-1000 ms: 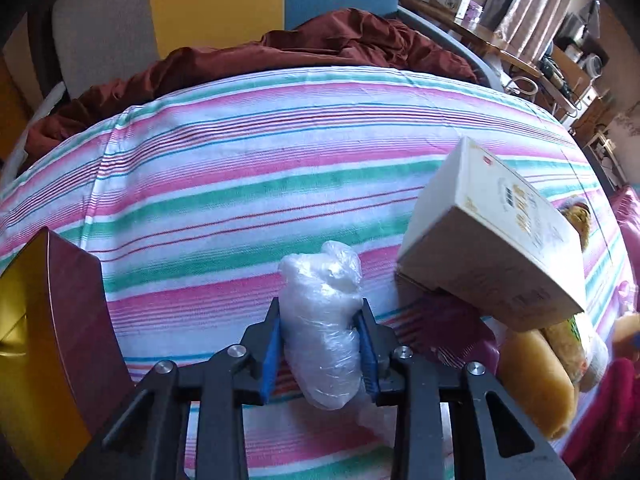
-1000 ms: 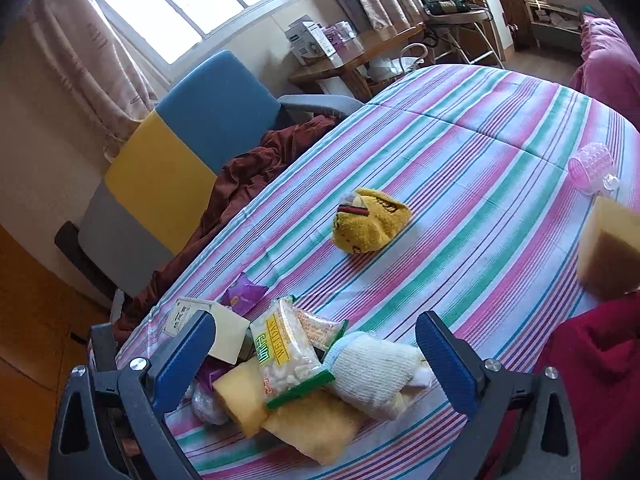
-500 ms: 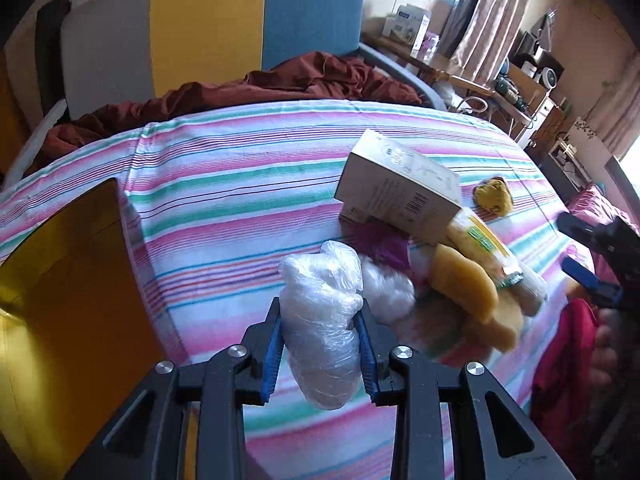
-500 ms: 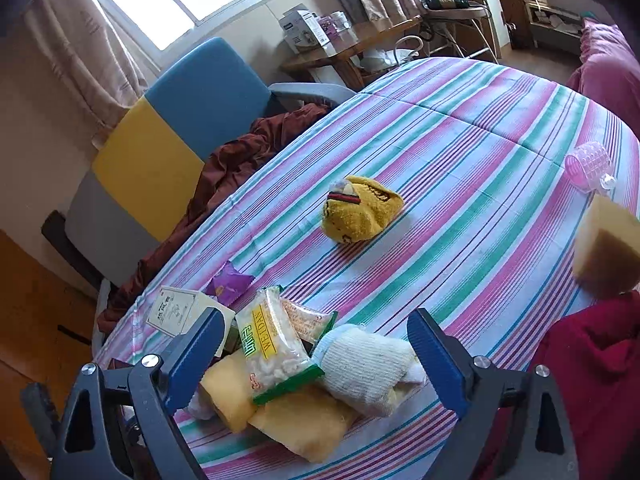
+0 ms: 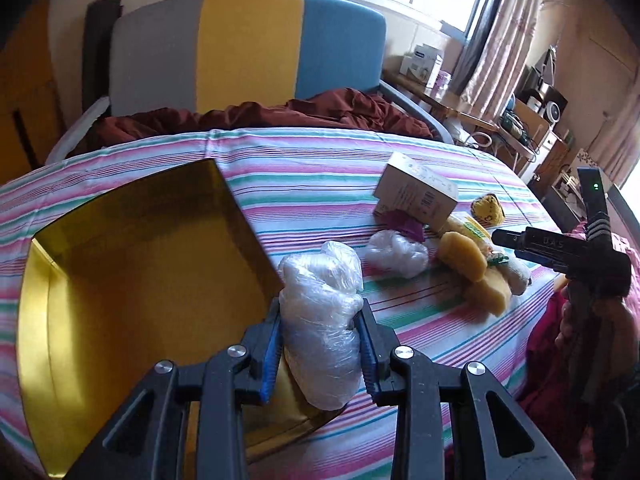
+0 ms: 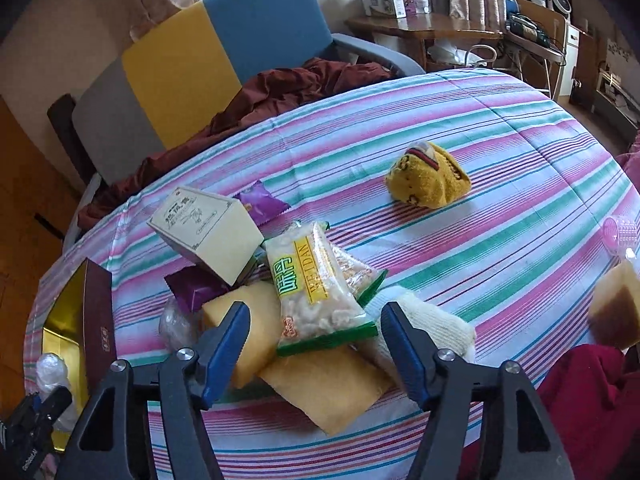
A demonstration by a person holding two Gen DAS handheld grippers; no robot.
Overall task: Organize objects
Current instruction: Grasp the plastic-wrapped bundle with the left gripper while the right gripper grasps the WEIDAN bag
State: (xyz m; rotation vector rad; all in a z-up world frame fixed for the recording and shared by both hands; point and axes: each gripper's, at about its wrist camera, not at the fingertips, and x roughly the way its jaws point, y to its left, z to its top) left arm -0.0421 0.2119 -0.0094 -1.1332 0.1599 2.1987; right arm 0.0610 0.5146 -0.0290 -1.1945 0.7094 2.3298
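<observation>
My left gripper [image 5: 320,344] is shut on a clear plastic-wrapped bundle [image 5: 320,304], held above the near right corner of an open gold-lined box [image 5: 140,272]. The same bundle [image 6: 50,368] shows at the lower left of the right wrist view. My right gripper [image 6: 316,316] hovers over a pile on the striped cloth, and its jaws are closing. A snack packet [image 6: 316,292] with a yellow label lies between its blue fingers [image 6: 394,320], and the pads do not press on it. Yellow sponges [image 6: 328,384] and a white knitted piece [image 6: 428,332] lie under the packet.
A beige carton [image 6: 208,232] leans on purple packets [image 6: 196,288], and a second plastic bundle [image 5: 394,252] lies beside them. A yellow plush toy [image 6: 428,178], a pink roller [image 6: 618,234] and another sponge [image 6: 616,308] lie farther right. A chair with dark red cloth [image 5: 300,112] stands behind.
My left gripper has carried the bundle left and up, so the gold box now lies beneath it. My right gripper has rolled, come closer to the pile, and its jaws have narrowed around the snack packet.
</observation>
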